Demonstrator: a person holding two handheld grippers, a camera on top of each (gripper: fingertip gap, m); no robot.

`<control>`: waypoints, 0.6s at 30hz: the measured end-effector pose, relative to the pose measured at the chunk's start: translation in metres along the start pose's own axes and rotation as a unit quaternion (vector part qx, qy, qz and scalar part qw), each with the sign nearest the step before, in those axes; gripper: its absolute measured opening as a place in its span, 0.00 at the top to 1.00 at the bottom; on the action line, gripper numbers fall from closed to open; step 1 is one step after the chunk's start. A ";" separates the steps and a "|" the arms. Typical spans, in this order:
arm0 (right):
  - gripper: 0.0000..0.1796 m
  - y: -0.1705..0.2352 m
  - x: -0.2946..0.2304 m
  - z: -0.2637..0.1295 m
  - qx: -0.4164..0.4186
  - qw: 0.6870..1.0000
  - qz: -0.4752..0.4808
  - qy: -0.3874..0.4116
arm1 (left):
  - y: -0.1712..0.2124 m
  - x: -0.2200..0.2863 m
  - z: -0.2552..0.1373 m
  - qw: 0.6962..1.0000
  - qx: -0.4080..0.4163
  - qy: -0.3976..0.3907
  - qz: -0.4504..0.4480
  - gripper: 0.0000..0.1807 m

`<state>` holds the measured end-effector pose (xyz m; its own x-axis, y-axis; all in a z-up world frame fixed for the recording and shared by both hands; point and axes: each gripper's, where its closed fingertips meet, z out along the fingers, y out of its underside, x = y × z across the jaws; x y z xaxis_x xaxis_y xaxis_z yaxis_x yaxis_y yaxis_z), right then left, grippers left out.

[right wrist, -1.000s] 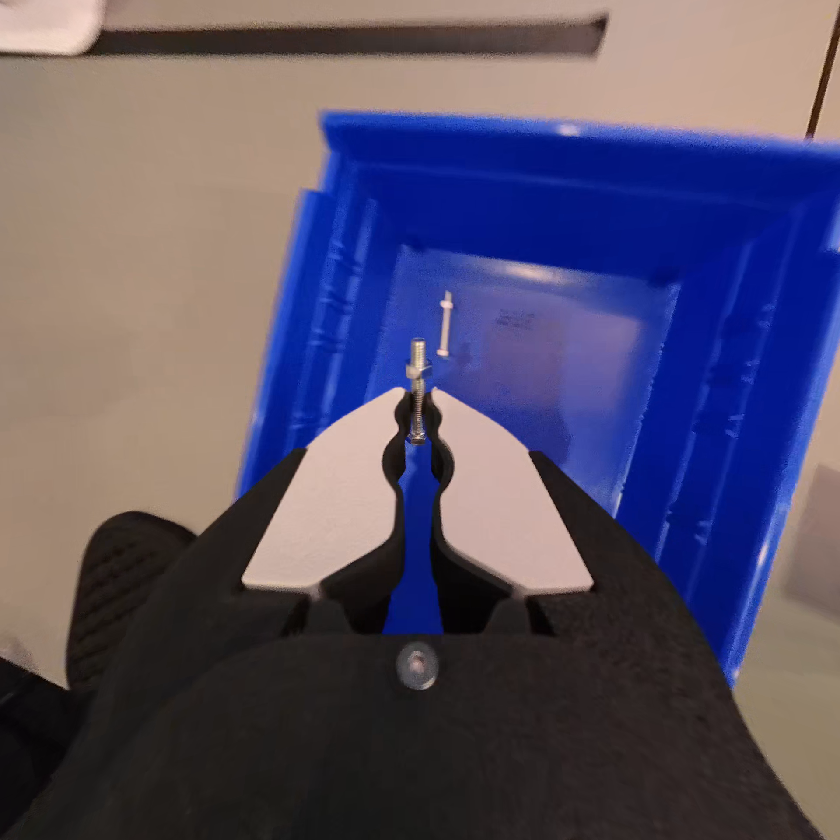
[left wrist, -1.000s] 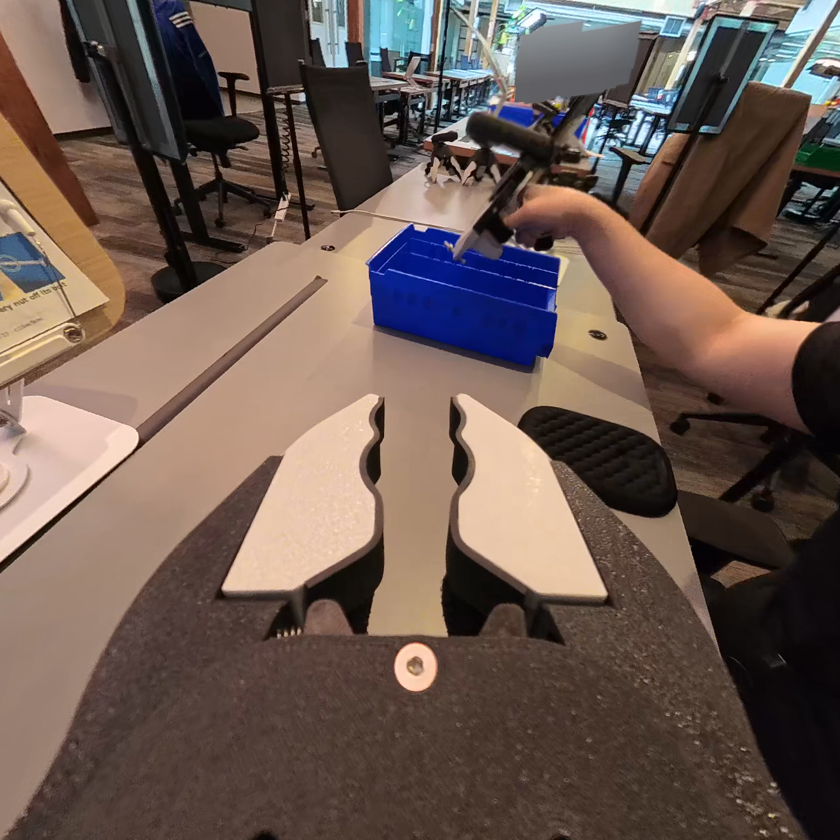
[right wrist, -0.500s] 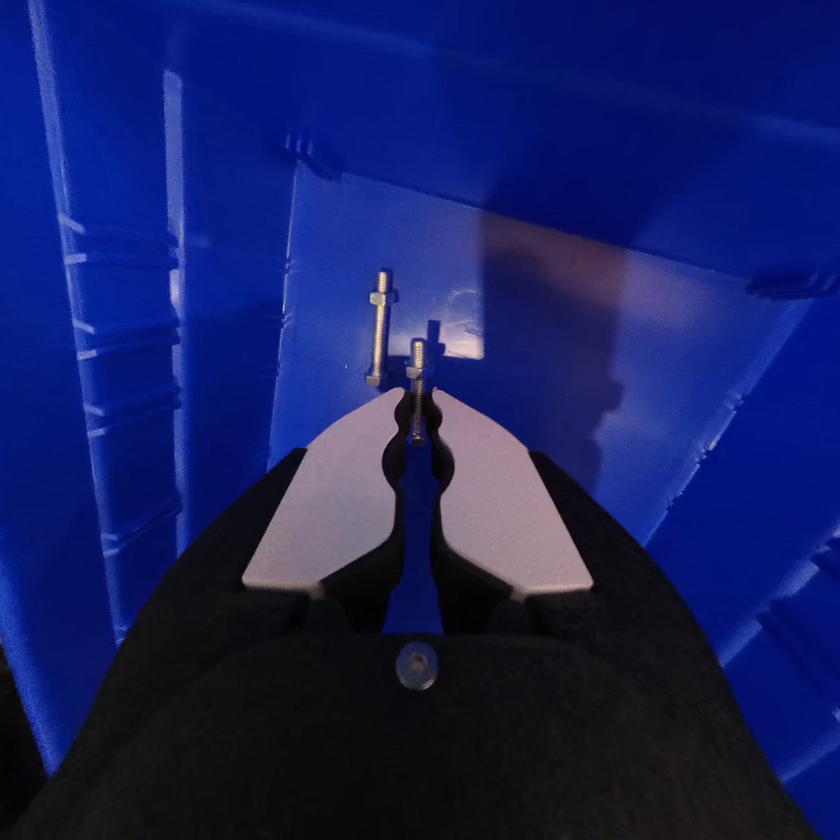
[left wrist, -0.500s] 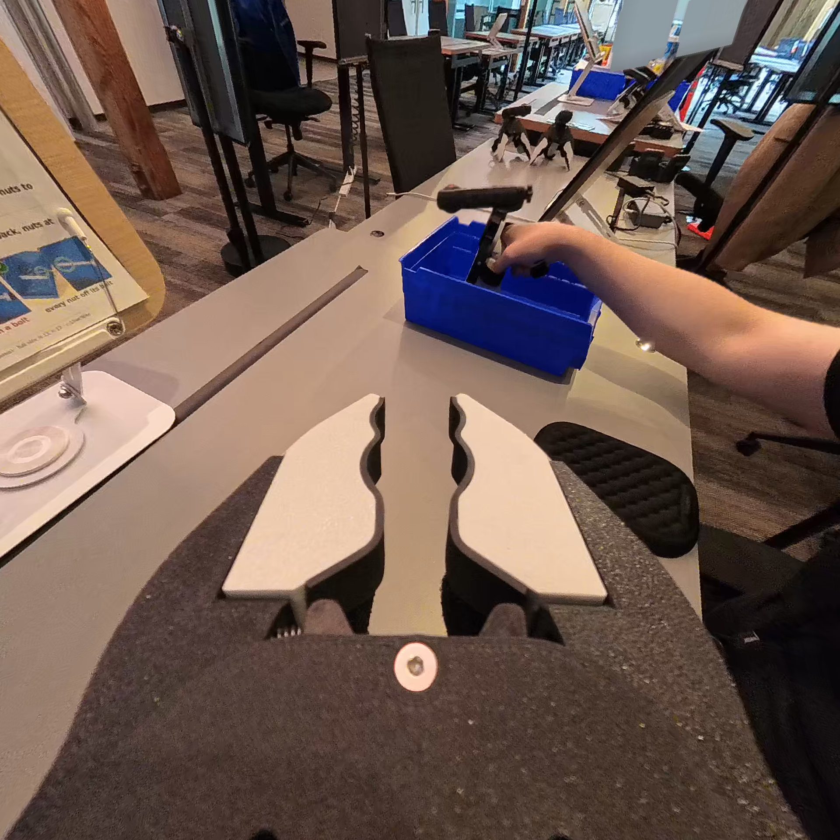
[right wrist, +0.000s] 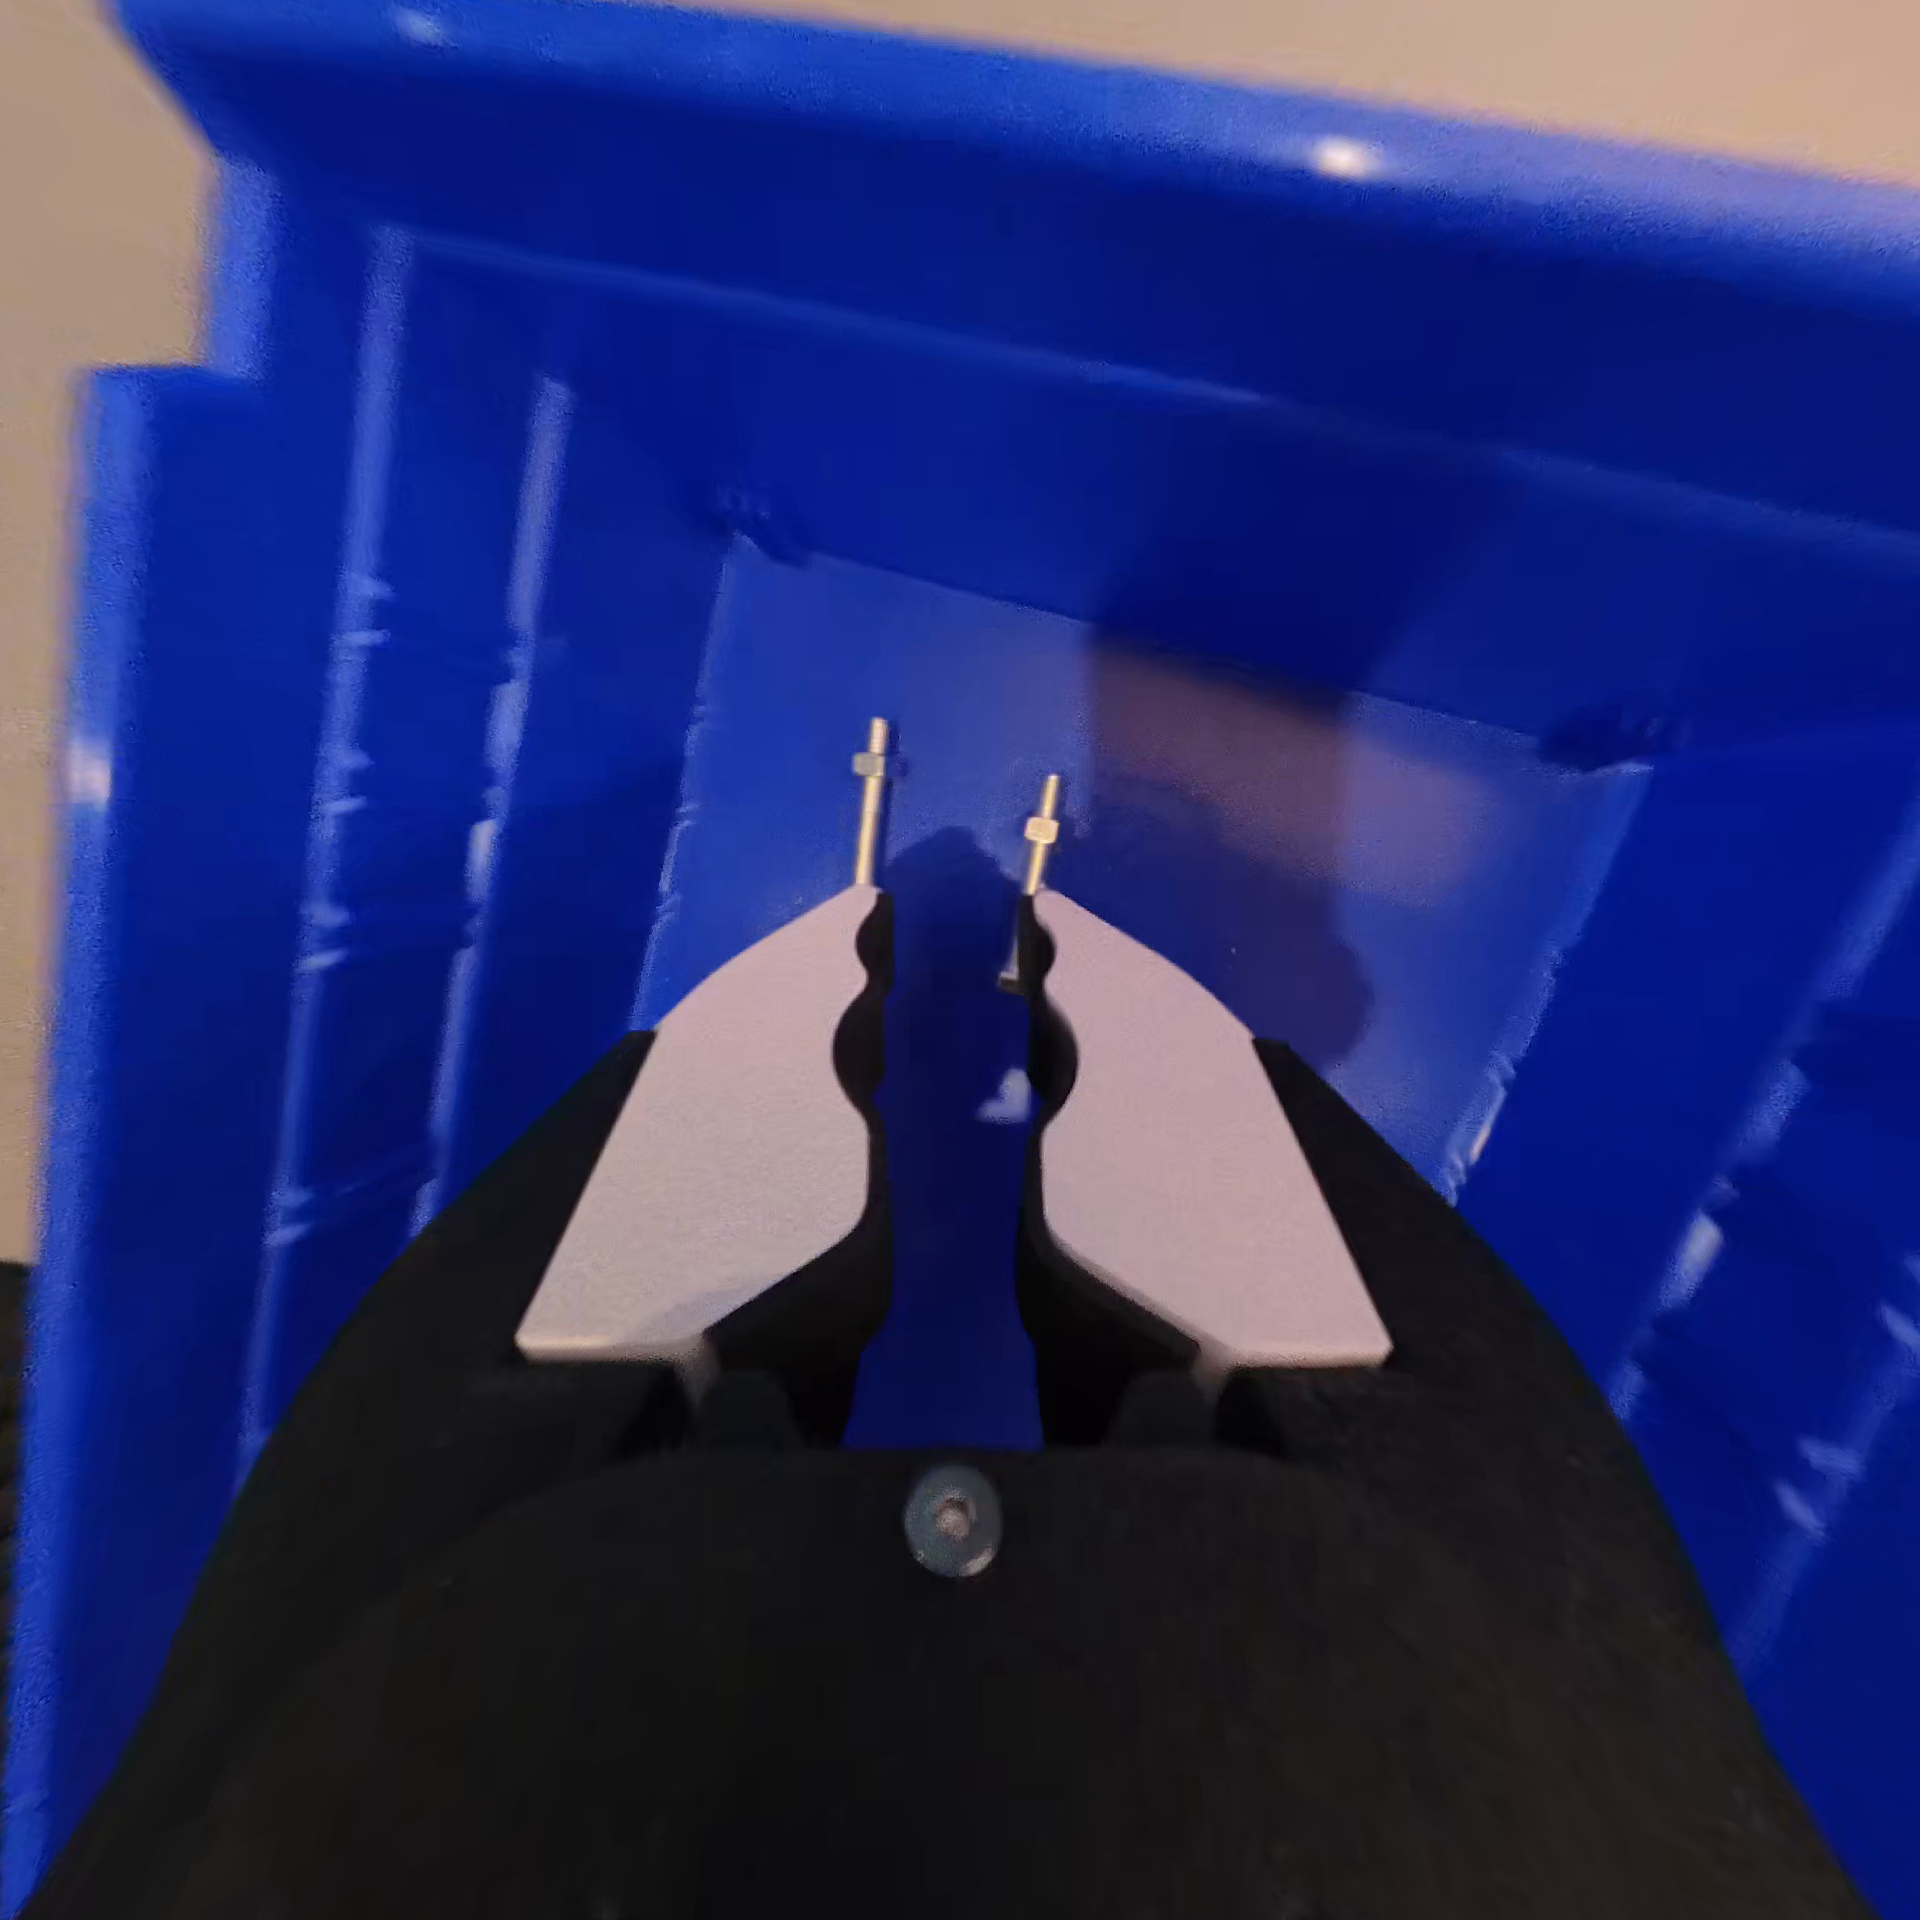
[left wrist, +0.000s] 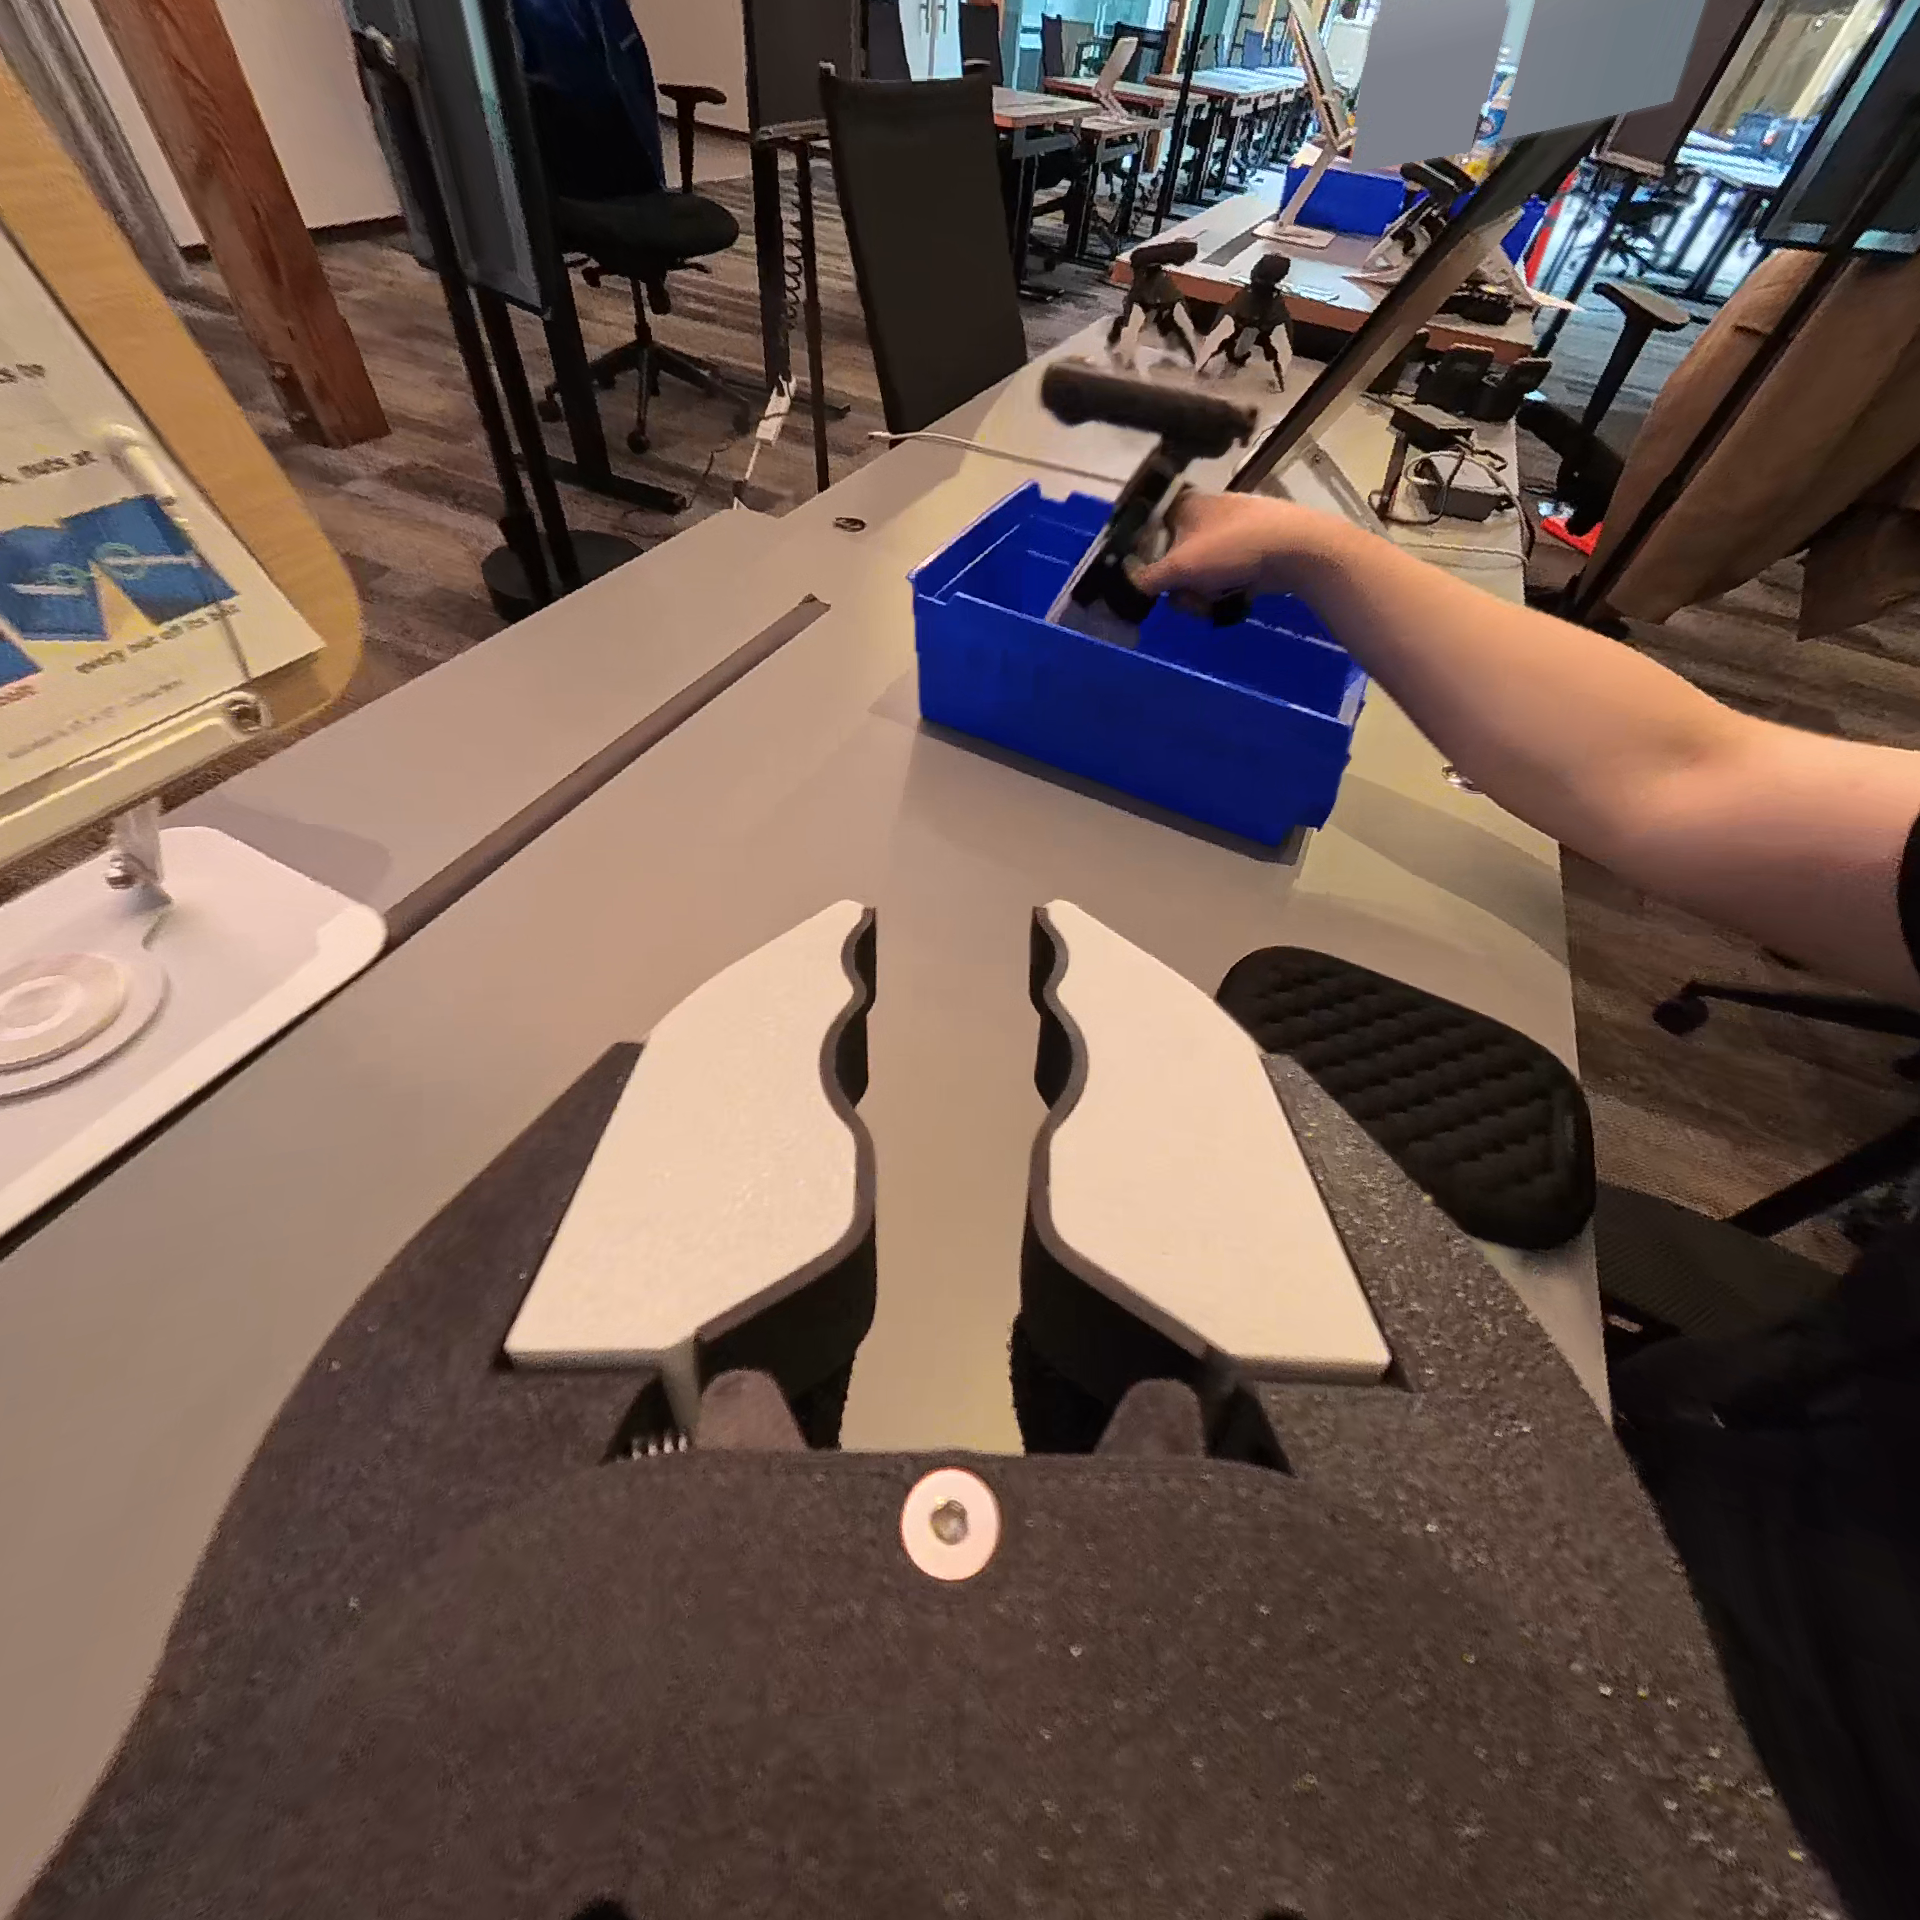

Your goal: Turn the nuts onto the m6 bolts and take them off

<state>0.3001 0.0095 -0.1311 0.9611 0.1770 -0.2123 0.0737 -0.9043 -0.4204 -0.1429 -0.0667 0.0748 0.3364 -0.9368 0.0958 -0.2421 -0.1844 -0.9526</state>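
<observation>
A blue bin (left wrist: 1132,707) stands on the grey table (left wrist: 623,935) ahead of me. In the right wrist view its floor (right wrist: 1247,790) holds two small silver bolts, each with a nut threaded on: one (right wrist: 871,800) at the left fingertip, one (right wrist: 1037,842) by the right fingertip. My right gripper (right wrist: 956,914) is open and empty just above them, inside the bin; it also shows in the left wrist view (left wrist: 1122,551), held by a hand. My left gripper (left wrist: 951,925) is open and empty, low over the table, well short of the bin.
A black padded chair armrest (left wrist: 1423,1091) sits at the table's right edge. A white stand base (left wrist: 156,977) with a printed sheet (left wrist: 94,582) is at the left. A dark groove (left wrist: 623,748) runs along the table. Chairs and desks stand beyond. My hands' fingertips stand some 50 centimetres from each other.
My right gripper went down into the bin with a bolt, opened and let it go beside the other bolt, then drew back a little. My left gripper stayed open.
</observation>
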 end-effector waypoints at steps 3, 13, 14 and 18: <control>0.87 -0.012 -0.011 -0.043 0.071 0.997 -0.009 0.021 | 0.004 -0.014 -0.030 0.999 0.001 -0.039 0.014 0.85; 0.85 -0.070 -0.213 -0.195 0.319 0.937 -0.139 -0.040 | 0.050 -0.099 -0.207 0.950 -0.105 -0.294 0.012 0.84; 0.85 -0.072 -0.240 -0.199 0.332 0.929 -0.157 -0.059 | 0.057 -0.108 -0.228 0.941 -0.121 -0.318 0.004 0.84; 0.85 -0.076 -0.324 -0.198 0.346 0.907 -0.220 -0.098 | 0.092 -0.139 -0.295 0.910 -0.172 -0.374 -0.052 0.85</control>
<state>0.0363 -0.0563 0.1446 0.8083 0.5886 -0.0145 0.1881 -0.2815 -0.9410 -0.4803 -0.0408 0.0592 0.8677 -0.4689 -0.1653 -0.4008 -0.4631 -0.7905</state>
